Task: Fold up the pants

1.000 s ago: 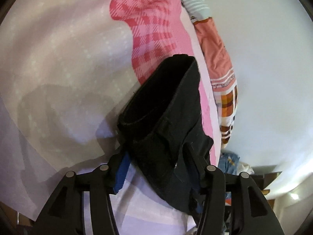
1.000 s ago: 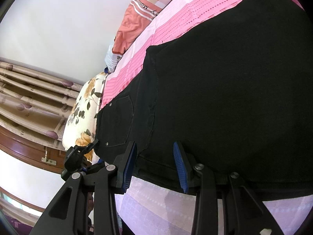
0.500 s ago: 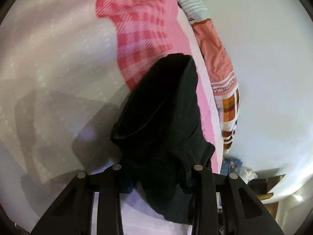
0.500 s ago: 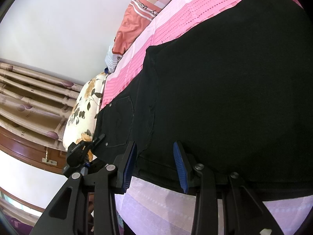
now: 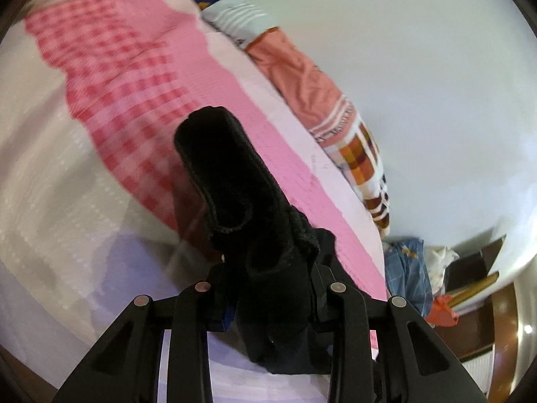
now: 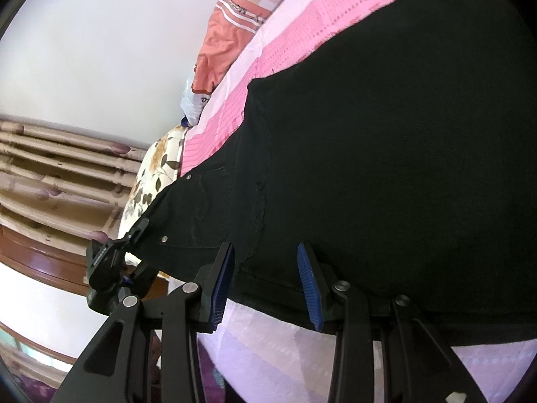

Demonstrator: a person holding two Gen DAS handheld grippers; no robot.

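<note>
Left gripper (image 5: 268, 288) is clamped on a bunched end of the black pants (image 5: 248, 208); its own camera shows dark cloth filling the gap between both fingers and rising away from the lens as a rolled, open-ended leg above the pink checked bedspread (image 5: 134, 94). Only this view shows the far side of the room: a heap of clothes (image 5: 407, 275) on the floor past the bed's corner, and dark wooden furniture (image 5: 470, 268) by the white wall.

Right gripper (image 6: 265, 282) appears in its own camera with the blue pads (image 6: 308, 282) set apart at a moderate gap. The pants' (image 6: 386, 151) lower edge runs across between them, but whether the pads press on the cloth cannot be told. Only this view shows the garment's broad upper part lying flat on the bedspread (image 6: 302, 23), with a riveted pocket (image 6: 204, 208) near the left edge. It alone also shows a floral pillow (image 6: 157, 174), a striped curtain (image 6: 57, 174), and part of the other gripper at the pants' lower-left corner.

Both views catch the orange and checked blanket (image 5: 312, 90) bunched along the wall side of the bed.
</note>
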